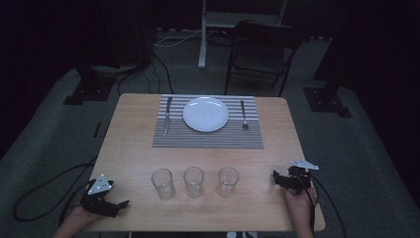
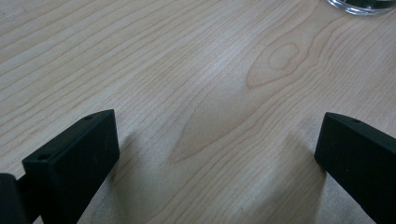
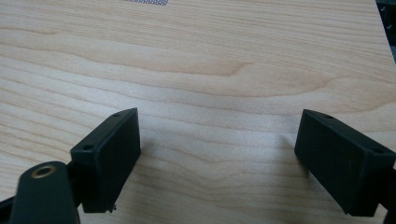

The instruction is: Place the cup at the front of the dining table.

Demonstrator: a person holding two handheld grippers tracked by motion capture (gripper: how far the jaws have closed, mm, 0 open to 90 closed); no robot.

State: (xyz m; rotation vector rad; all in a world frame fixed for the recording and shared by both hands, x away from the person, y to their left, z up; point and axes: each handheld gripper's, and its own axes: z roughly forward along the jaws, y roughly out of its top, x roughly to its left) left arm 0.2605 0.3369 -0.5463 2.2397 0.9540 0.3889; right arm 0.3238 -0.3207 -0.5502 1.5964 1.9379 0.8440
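Three clear empty glasses stand in a row near the table's front: left glass (image 1: 162, 183), middle glass (image 1: 193, 181), right glass (image 1: 228, 181). Farther back, a striped placemat (image 1: 208, 138) carries a white plate (image 1: 206, 114), with a knife (image 1: 167, 116) to its left and a fork (image 1: 244, 115) to its right. My left gripper (image 1: 111, 201) rests at the front left corner. It is open over bare wood (image 2: 217, 126), with the base of a glass (image 2: 359, 5) just ahead. My right gripper (image 1: 280, 179) sits right of the glasses, open (image 3: 218, 119) and holding nothing.
The wooden table (image 1: 133, 148) has bare wood between the glasses and the placemat. The placemat's corner (image 3: 144, 1) shows ahead of the right gripper. A dark folding chair (image 1: 260, 54) stands behind the table. Cables (image 1: 44, 183) trail on the floor to the left.
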